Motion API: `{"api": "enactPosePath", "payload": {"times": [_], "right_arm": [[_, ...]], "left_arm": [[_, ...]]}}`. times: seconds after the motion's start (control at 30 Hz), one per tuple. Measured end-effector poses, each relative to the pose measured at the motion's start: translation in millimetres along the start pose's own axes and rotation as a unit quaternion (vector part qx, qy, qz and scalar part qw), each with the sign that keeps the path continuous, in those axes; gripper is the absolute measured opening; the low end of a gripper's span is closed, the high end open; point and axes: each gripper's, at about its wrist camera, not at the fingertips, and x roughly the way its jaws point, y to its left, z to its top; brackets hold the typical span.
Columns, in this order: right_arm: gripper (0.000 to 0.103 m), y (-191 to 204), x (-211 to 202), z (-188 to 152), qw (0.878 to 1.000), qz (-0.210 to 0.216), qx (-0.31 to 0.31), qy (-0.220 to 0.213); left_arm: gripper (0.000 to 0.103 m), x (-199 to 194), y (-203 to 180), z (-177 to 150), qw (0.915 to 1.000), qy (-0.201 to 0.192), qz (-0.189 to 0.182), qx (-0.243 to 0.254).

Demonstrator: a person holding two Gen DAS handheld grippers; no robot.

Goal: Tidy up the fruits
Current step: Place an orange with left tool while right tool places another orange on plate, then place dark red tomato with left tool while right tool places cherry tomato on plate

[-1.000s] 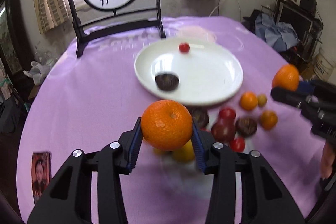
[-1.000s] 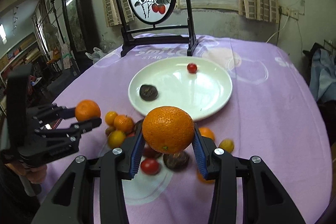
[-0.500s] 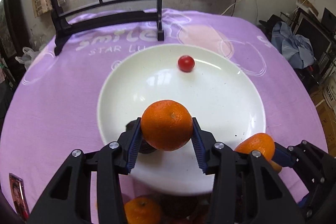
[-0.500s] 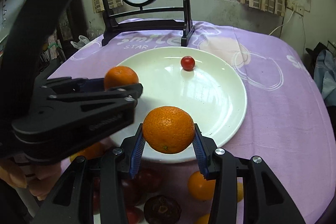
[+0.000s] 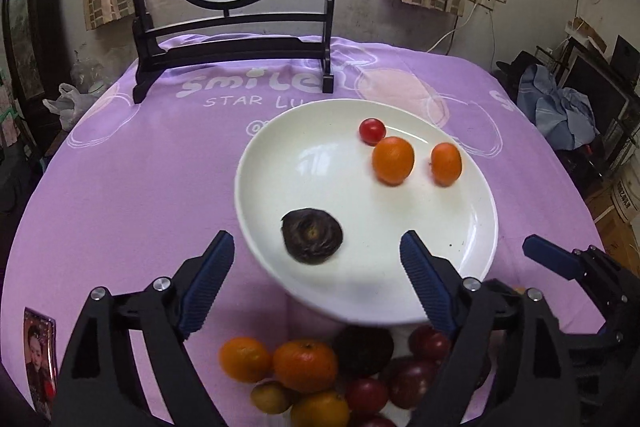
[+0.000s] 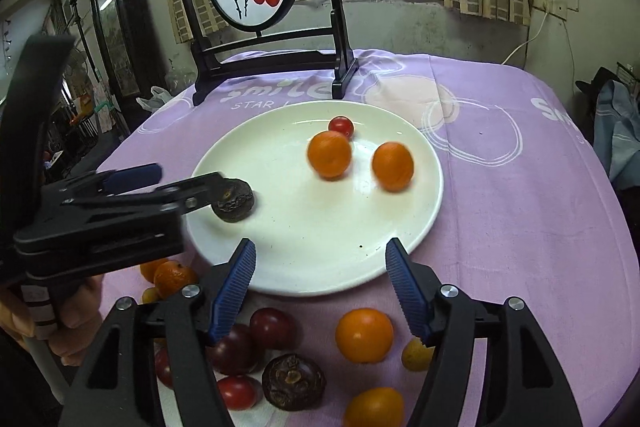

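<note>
Two oranges [image 6: 329, 159] [image 6: 392, 165] lie apart on the far right of the white plate [image 6: 280, 267], slightly blurred, with a cherry tomato [image 6: 341, 126] just beyond them and a dark wrinkled fruit [image 6: 233, 200] at the left edge. Left gripper [image 5: 316, 283] and right gripper [image 6: 320, 279]: jaws apart, empty, at the plate's near rim. Loose fruit pile [image 6: 280, 359] sits on the purple-clothed bench [image 6: 520, 187] near the plate
</note>
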Motion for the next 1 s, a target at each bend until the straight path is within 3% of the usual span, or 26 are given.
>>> {"api": "enactPosePath", "payload": {"times": [0.23,0.5,0.7,0.77,0.83,1.0], "right_arm": [[0.069,5,-20,-33,1.0,-0.001,0.001,0.001],[0.069,10,-46,-81,1.0,0.008,0.018,0.0],[0.069,36,-51,-96,0.999,0.017,-0.034,0.019],[0.064,46,-48,-100,0.998,0.018,-0.054,0.032],[0.052,54,-40,-103,0.996,0.022,-0.07,0.052],[0.048,61,-19,-104,0.993,0.007,-0.078,0.085]], "left_arm": [[0.084,-25,27,-42,0.9997,0.011,0.013,-0.016],[0.085,-37,42,-91,0.9986,0.034,0.003,-0.041],[0.085,-45,45,-111,0.9982,0.034,-0.008,-0.049],[0.085,-48,46,-115,0.9984,0.028,-0.005,-0.049],[0.085,-48,47,-117,0.9986,0.024,-0.004,-0.047],[0.085,-46,48,-119,0.9986,0.027,-0.014,-0.043]]}}
